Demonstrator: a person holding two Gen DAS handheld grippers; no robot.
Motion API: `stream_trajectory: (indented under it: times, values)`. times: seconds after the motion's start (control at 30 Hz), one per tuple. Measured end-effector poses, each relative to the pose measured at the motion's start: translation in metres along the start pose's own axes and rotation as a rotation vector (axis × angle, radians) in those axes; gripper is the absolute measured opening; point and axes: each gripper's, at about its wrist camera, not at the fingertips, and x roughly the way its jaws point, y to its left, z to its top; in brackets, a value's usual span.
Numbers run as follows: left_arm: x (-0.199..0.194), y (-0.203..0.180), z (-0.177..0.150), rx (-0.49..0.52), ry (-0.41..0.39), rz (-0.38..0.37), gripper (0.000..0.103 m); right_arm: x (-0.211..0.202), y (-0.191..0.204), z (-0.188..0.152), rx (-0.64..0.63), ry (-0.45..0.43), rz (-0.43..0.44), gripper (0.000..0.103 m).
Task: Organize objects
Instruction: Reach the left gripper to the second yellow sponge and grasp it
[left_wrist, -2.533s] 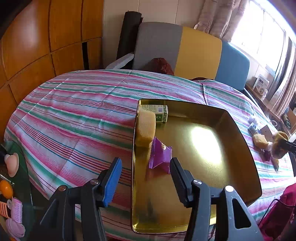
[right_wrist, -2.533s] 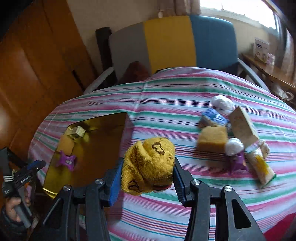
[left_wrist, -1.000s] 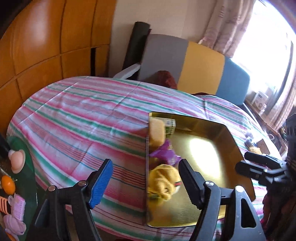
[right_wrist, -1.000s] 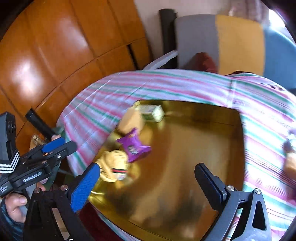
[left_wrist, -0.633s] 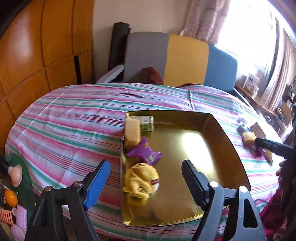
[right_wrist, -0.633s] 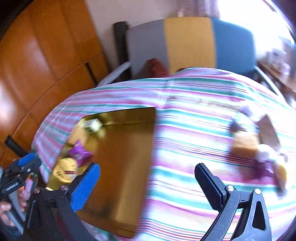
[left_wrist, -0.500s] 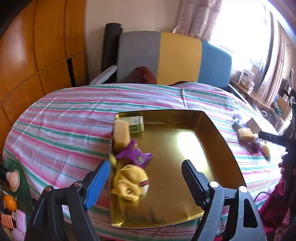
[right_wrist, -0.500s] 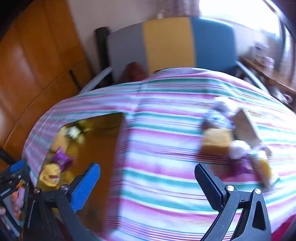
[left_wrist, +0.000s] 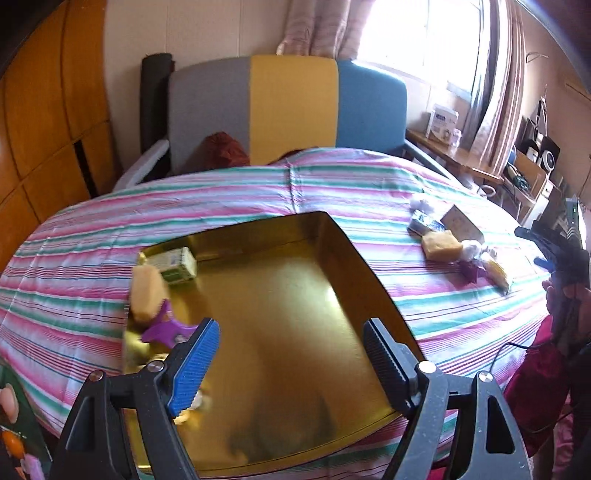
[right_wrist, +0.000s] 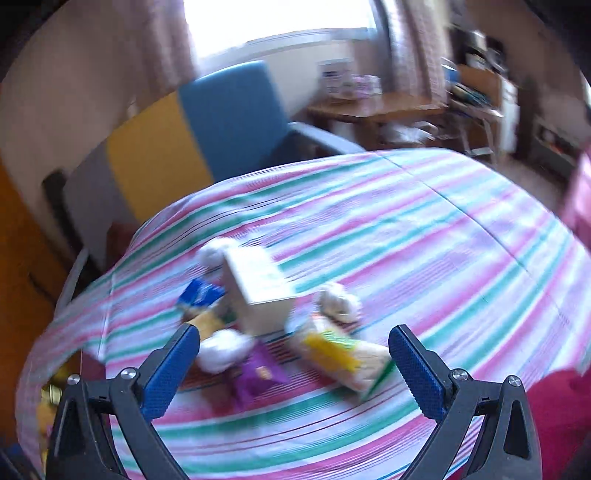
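Observation:
A gold tray (left_wrist: 354, 254) lies on the striped tablecloth. In it are a green box (left_wrist: 175, 263), a yellow sponge (left_wrist: 147, 292) and a purple packet (left_wrist: 166, 328); the yellow sock is mostly hidden behind my left finger. My left gripper (left_wrist: 291, 350) is open and empty above the tray's near part. My right gripper (right_wrist: 293, 360) is open and empty over a blurred pile: a white box (right_wrist: 258, 291), a purple packet (right_wrist: 256, 380), a yellow-green packet (right_wrist: 340, 354), white balls (right_wrist: 221, 349) and a blue packet (right_wrist: 199, 293).
The pile also shows in the left wrist view, right of the tray, with a yellow sponge (left_wrist: 441, 246) in it. A grey, yellow and blue chair (left_wrist: 288, 110) stands behind the table. Wooden panels (left_wrist: 44, 110) are at left, shelves (left_wrist: 532, 173) at right.
The right gripper let go of the yellow sock in the tray, then swung right to the pile on the cloth. The left gripper stayed open and turned right over the tray.

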Motion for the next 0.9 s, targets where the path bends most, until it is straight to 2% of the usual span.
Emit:
stream_trajectory:
  times: [0.1,0.17,0.23,0.33,0.53,0.83,0.9]
  values:
    - [0.014,-0.012,0.004,-0.018,0.062,-0.05,0.081,0.002,-0.03,0.003,0.173,0.017,0.045,0.103]
    - [0.021,-0.024,0.006,-0.01,0.086,-0.093,0.081,-0.001,-0.037,0.004,0.205,0.007,0.05,0.103]
    - [0.027,-0.037,0.01,0.01,0.102,-0.134,0.081,0.002,-0.041,0.004,0.232,0.025,0.09,0.103]
    - [0.035,-0.062,0.021,0.049,0.113,-0.178,0.081,0.003,-0.038,0.003,0.231,0.048,0.112,0.103]
    - [0.061,-0.098,0.049,0.042,0.171,-0.264,0.081,0.01,-0.037,0.0,0.25,0.07,0.152,0.103]
    - [0.131,-0.152,0.078,-0.005,0.306,-0.375,0.081,0.016,-0.034,-0.002,0.227,0.095,0.188,0.103]
    - [0.151,-0.161,0.084,-0.025,0.332,-0.376,0.081,0.017,-0.032,-0.001,0.221,0.102,0.194,0.103]
